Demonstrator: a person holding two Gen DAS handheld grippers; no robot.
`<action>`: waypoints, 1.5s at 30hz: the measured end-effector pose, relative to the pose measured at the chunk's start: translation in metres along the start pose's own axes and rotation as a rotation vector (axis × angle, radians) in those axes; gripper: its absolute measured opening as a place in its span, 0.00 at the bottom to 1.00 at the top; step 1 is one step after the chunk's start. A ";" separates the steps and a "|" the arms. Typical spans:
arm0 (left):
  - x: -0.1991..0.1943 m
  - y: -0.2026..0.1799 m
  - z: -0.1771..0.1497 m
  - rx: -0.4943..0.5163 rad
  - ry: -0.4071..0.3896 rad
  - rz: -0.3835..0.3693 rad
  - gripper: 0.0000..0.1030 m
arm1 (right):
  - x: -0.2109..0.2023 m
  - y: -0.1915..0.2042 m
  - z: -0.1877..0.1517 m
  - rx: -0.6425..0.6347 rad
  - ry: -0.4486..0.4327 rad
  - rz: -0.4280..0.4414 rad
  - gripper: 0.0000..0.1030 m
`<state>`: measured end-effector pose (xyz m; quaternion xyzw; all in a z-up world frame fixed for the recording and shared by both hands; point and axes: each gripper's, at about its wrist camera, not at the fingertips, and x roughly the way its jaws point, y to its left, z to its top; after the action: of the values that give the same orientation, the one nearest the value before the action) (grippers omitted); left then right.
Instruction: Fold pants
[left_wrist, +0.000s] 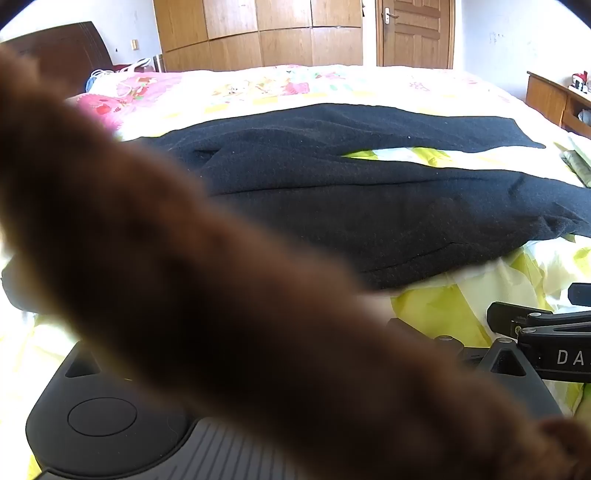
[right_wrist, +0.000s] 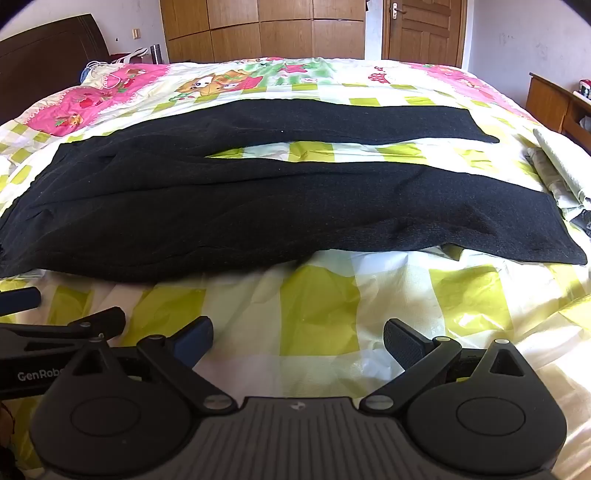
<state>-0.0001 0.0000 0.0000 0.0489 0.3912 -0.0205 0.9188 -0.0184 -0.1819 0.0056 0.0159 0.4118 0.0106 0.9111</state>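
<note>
— Your right gripper (right_wrist: 298, 341) sits low over the quilt (right_wrist: 321, 306), fingers (right_wrist: 404, 341) spread wide and holding nothing.

— And your left?

— Blocked in its own view: a blurred brown sleeve (left_wrist: 221, 295) covers the lens, so you can't tell how its jaws stand. From the right view, the left gripper (right_wrist: 66, 332) lies just beside yours.

— Where are the pants (right_wrist: 258, 199)?

— Flat on the bed beyond both grippers, black, waist to your left, both legs running right with a strip of quilt between them. Neither gripper touches them.
</note>
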 end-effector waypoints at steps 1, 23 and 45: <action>0.000 0.000 0.000 0.000 0.001 0.000 1.00 | 0.000 0.000 0.000 0.000 0.000 0.000 1.00; 0.007 -0.001 -0.005 0.000 0.016 -0.004 1.00 | 0.000 0.000 0.001 -0.001 0.002 0.001 1.00; 0.012 -0.004 -0.010 -0.018 0.064 0.014 1.00 | 0.003 0.003 -0.001 -0.008 0.009 0.004 1.00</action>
<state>0.0005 -0.0034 -0.0157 0.0442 0.4201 -0.0088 0.9064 -0.0174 -0.1790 0.0026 0.0128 0.4159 0.0142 0.9092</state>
